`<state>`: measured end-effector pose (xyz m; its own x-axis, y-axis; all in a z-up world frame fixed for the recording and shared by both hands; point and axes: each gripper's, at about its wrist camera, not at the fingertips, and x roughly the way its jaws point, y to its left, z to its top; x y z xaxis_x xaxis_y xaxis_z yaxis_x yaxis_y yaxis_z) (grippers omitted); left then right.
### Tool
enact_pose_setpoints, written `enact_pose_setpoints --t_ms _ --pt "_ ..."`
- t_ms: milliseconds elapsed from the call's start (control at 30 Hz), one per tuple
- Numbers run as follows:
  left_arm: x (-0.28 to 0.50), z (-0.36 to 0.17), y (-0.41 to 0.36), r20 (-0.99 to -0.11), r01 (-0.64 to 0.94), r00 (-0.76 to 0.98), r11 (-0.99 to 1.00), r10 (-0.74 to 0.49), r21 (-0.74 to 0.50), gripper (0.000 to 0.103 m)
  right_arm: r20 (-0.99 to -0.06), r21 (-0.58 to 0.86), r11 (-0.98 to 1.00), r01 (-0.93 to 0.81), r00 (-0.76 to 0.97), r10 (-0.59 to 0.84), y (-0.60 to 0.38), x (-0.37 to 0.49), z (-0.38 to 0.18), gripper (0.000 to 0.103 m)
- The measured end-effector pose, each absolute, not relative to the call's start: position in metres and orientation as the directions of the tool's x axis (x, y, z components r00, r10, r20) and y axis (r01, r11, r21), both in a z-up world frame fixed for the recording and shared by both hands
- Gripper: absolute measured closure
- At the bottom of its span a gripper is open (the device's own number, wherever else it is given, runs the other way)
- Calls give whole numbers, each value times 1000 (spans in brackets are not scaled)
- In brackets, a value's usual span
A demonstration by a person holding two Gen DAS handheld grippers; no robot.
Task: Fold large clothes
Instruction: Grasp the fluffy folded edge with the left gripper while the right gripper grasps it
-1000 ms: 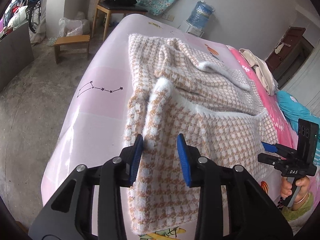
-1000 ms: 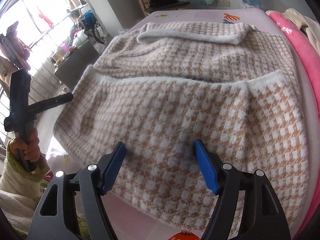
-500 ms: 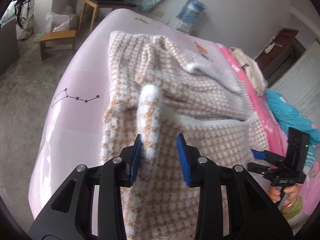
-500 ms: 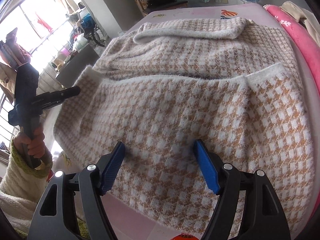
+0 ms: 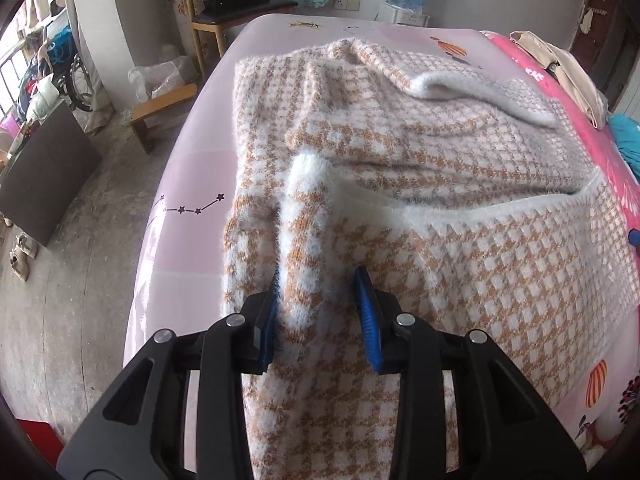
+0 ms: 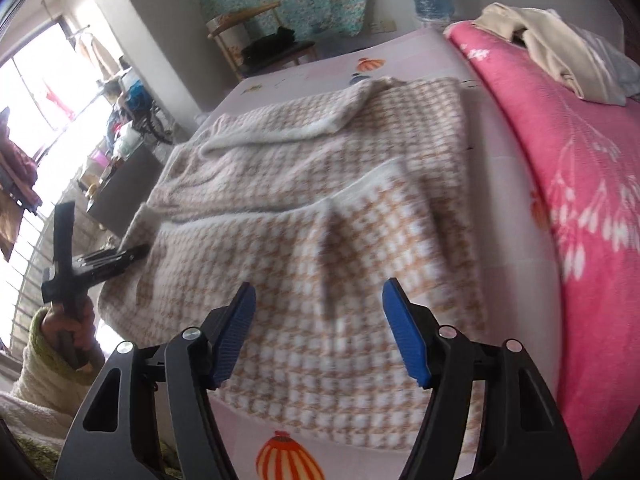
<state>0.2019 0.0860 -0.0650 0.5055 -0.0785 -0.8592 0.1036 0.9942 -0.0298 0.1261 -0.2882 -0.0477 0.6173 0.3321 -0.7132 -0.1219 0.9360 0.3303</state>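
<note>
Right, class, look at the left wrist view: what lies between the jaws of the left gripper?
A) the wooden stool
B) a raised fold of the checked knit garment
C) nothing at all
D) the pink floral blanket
B: in the left wrist view a bunched, white-edged fold of the checked garment rises up between the blue jaws of the left gripper, which are closed against it.
</note>
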Motion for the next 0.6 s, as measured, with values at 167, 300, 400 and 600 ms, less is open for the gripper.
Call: enact_pose_setpoints --t_ms 167,300,400,600 --pt "202 -65 85 -860 96 505 995 -71 -25 69 -706 344 934 -93 631 323 -311 155 -44 50" --pt "204 -66 82 -861 88 505 996 -65 -23 69 -728 326 942 -75 616 301 -314 179 -54 57" --pt "204 -65 83 -862 84 502 996 -63 -24 69 -749 334 941 -57 590 302 -319 185 -64 60" --pt "204 -66 83 -864 86 500 996 -55 -13 69 -783 338 939 -61 535 317 -318 166 -75 68"
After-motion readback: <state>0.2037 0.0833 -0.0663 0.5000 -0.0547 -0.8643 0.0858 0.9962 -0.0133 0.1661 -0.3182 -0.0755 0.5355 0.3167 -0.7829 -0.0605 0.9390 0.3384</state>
